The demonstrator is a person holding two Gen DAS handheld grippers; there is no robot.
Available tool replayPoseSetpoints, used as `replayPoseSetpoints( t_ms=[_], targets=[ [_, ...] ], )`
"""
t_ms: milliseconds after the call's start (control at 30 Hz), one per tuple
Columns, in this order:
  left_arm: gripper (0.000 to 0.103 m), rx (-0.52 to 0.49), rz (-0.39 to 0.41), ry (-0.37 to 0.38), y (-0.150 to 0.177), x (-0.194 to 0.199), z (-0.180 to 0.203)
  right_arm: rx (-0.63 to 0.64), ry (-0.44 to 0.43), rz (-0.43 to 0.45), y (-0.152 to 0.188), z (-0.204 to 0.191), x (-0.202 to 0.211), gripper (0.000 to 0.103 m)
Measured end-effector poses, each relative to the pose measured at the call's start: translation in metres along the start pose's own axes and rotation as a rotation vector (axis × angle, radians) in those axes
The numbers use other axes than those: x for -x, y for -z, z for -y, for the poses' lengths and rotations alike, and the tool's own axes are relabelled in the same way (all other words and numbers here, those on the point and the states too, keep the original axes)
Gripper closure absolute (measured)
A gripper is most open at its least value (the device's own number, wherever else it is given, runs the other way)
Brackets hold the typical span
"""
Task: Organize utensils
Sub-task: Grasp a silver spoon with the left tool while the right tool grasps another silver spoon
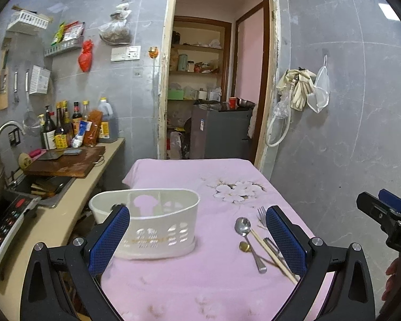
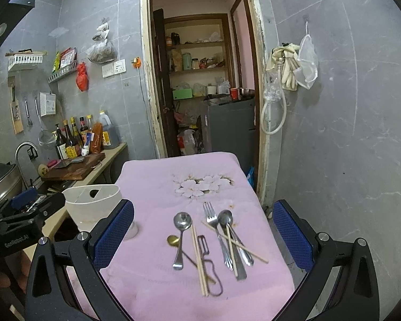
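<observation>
- Utensils lie loose on the pink cloth covering the table: a large steel spoon, a small gold spoon, a pair of chopsticks, a peeler, a fork, a second steel spoon and two crossed chopsticks over what looks like a knife handle.
- The white caddy, a slotted holder with inner dividers, stands on the cloth's left side, well apart from the pile, and looks empty.
- The left gripper hovers with its jaws spread wide, holding nothing; the caddy sits just beyond its left finger.
- The right gripper is likewise spread wide and empty, framing the utensil pile from above.
- Judged from this layout, sorting has not begun; the first pick is the step in hand.
- The next move likely calls for lowering the right gripper onto one piece, closing on a thin handle lying flat on soft fabric, then carrying it to a caddy compartment.
- Readable writing: "GenRobot.AI" on the left gripper's body in the right wrist view. Bottle labels on the counter are too small to read.
</observation>
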State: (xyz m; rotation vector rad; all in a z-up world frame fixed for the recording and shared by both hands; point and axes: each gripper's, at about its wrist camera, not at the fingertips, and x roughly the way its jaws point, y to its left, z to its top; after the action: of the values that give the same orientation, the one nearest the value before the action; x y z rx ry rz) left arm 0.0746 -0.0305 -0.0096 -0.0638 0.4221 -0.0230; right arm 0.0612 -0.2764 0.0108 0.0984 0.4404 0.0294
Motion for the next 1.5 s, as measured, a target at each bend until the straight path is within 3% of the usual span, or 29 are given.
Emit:
replayPoseSetpoints(
  t_ms=[200,467,500,567,633,767,1000,1200,1267,1367,1500],
  targets=[
    [0.001,-0.002,-0.036,0.000,-0.009,-0.042,0.020,0.006,-0.026,-0.061,-0.011,0.033,-0.054,0.001],
    [0.001,0.034,-0.170,0.007,0.000,-0.115,0.051,-0.016,-0.119,-0.189,-0.004,0.077,-0.145,0.002],
    [0.001,0.029,-0.182,0.005,0.003,-0.125,0.055,-0.023,-0.138,-0.211,0.000,0.081,-0.157,0.003],
    [0.001,0.018,-0.219,0.001,0.010,-0.149,0.064,-0.028,-0.165,-0.261,0.009,0.088,-0.183,0.022],
    [0.008,0.020,-0.257,0.006,0.018,-0.172,0.069,-0.038,-0.199,-0.319,0.019,0.093,-0.213,0.035],
    [0.022,0.016,-0.358,0.023,0.035,-0.218,0.074,-0.076,-0.288,-0.427,0.038,0.095,-0.268,0.051],
    [0.043,0.049,-0.499,0.073,0.055,-0.261,0.065,-0.042,-0.411,-0.579,0.069,0.075,-0.326,0.064],
    [0.049,0.043,-0.558,0.124,0.060,-0.272,0.065,-0.007,-0.462,-0.635,0.076,0.057,-0.334,0.073],
    [0.051,0.015,-0.570,0.136,0.059,-0.273,0.069,-0.006,-0.474,-0.662,0.073,0.059,-0.335,0.081],
    [0.057,-0.018,-0.586,0.157,0.056,-0.273,0.073,-0.033,-0.500,-0.707,0.073,0.065,-0.340,0.086],
    [0.074,-0.063,-0.624,0.201,0.052,-0.275,0.079,-0.043,-0.513,-0.744,0.074,0.064,-0.345,0.088]
  ],
)
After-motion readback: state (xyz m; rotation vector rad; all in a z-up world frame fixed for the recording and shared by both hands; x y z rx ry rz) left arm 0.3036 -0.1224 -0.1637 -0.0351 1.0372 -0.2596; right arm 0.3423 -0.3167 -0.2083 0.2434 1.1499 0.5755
